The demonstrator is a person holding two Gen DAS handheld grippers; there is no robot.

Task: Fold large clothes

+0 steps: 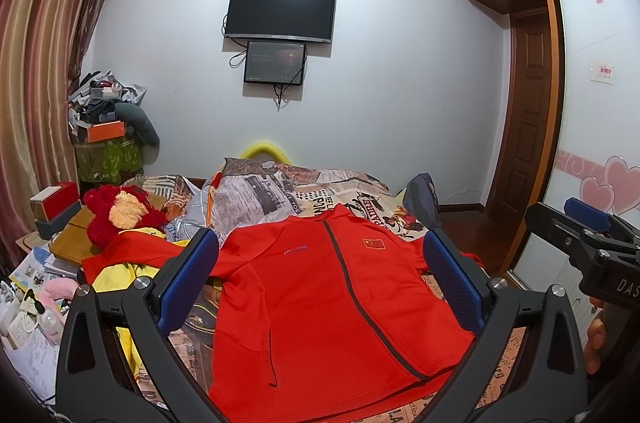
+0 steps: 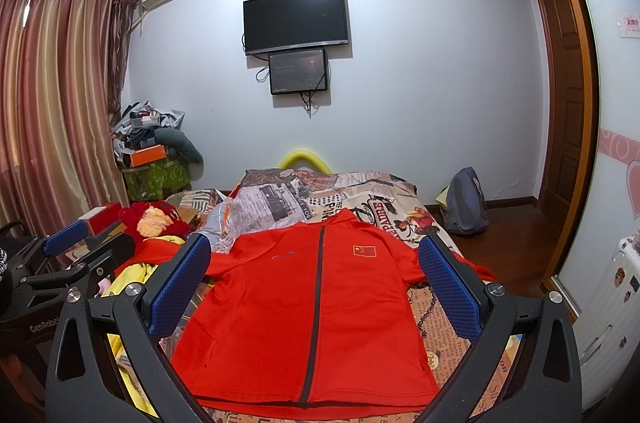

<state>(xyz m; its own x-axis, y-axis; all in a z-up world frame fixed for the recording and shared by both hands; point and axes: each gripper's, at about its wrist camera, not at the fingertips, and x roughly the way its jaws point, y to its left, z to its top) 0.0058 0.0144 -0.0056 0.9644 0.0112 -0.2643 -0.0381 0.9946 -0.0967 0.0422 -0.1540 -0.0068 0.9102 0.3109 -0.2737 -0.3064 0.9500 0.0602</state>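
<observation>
Claws, left (image 1: 320,275) and right (image 2: 314,279), are held spread wide, empty, above the red zip jacket (image 2: 308,319) laid flat at lower centre.

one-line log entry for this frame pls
stage: pre-fold | jacket: flat on bed, zipped, front up | left gripper: jaws open, above jacket, empty | right gripper: jaws open, above jacket, empty

The red jacket (image 1: 320,311)'s hem runs off the bottom edge, and its sleeves hide behind the blue pads (image 1: 188,275).
</observation>
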